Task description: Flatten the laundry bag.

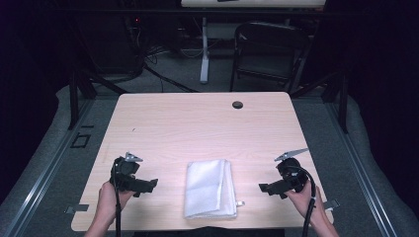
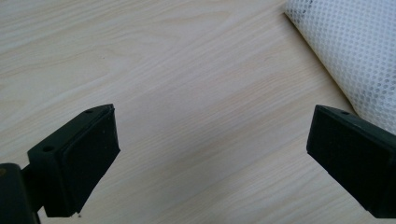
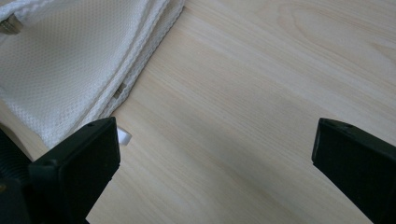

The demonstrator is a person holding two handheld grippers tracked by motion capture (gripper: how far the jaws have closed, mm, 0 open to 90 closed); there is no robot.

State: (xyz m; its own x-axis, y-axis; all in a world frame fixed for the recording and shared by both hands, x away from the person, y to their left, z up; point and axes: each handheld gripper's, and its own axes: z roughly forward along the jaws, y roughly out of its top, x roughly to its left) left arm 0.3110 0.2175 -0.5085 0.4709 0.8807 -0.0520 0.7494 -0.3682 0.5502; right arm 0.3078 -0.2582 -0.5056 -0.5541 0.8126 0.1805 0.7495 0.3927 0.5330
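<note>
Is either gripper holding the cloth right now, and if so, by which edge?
Nothing is held. The left gripper and right gripper both have their jaws wide open over bare table, on either side of the folded white cloth.

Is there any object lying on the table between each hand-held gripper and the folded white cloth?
Nothing visible. The folded white cloth lies between the left hand-held gripper and the right hand-held gripper, with bare wooden table on both sides. Both stand open, apart from the cloth.
</note>
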